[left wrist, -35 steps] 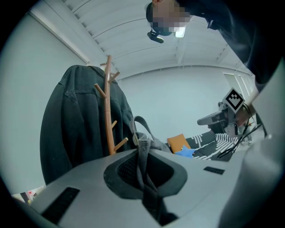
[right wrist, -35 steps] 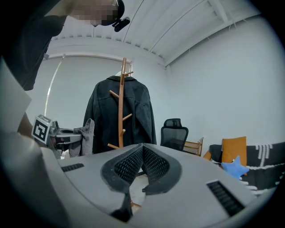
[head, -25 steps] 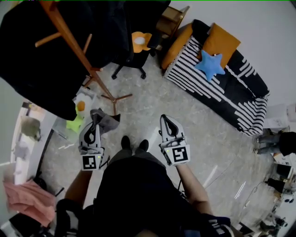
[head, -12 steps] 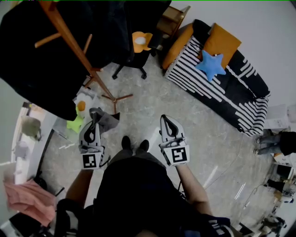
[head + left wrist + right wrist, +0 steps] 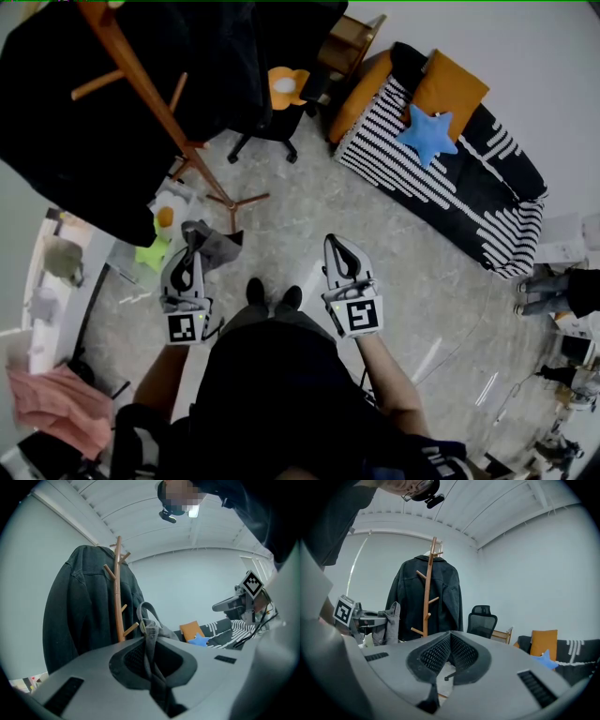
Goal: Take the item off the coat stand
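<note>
One grey cloth item (image 5: pixel 151 629) is pinched between the jaws of the left gripper (image 5: pixel 192 249), which are closed tight on it. Its strap loop is seen standing up just past the tips, and the rest is drawn back along the slot between the pads, so its long axis runs in line with the jaws. No peg of the stand (image 5: pixel 141 84) is touched by it: the stand is seen beyond the cloth and a little to its left, clearly apart. A dark jacket (image 5: pixel 66 122) is draped over the stand's top.

The right gripper (image 5: pixel 336 244) is held level beside the left one, its jaws brought together on nothing. Of the two, the left is the nearer to the stand.

The cloth is judged to be already free of the stand, so any coming move would only need it carried away from the pole, toward the body.
</note>
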Demonstrator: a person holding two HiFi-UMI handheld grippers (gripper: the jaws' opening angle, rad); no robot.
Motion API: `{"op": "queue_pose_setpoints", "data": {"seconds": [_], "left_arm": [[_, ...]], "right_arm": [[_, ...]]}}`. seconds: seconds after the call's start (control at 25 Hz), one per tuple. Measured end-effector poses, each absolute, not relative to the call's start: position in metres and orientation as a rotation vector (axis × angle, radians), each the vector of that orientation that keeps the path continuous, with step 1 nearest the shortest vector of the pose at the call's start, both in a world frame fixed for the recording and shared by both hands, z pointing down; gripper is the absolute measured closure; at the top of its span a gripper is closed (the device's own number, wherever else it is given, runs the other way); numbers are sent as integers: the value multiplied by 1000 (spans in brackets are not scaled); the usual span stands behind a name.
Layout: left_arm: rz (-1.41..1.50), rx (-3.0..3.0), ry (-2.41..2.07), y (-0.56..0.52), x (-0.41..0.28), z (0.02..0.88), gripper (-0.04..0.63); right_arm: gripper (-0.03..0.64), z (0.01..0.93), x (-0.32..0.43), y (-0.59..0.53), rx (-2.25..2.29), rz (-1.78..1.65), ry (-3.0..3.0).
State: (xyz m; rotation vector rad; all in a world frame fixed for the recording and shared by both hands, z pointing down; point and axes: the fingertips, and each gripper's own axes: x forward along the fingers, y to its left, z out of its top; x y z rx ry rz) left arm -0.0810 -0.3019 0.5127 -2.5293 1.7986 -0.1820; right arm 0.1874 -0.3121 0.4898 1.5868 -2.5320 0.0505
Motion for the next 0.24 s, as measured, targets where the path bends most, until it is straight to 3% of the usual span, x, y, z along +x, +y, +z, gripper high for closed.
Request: {"op": "queue_pose_setpoints", "data": {"seconds": [0.24], "left_arm": [[-172,-2526,1794,-300,-81,514,560]], "right_arm": [[601,487,184,-312,1586,34,-2542]]}}
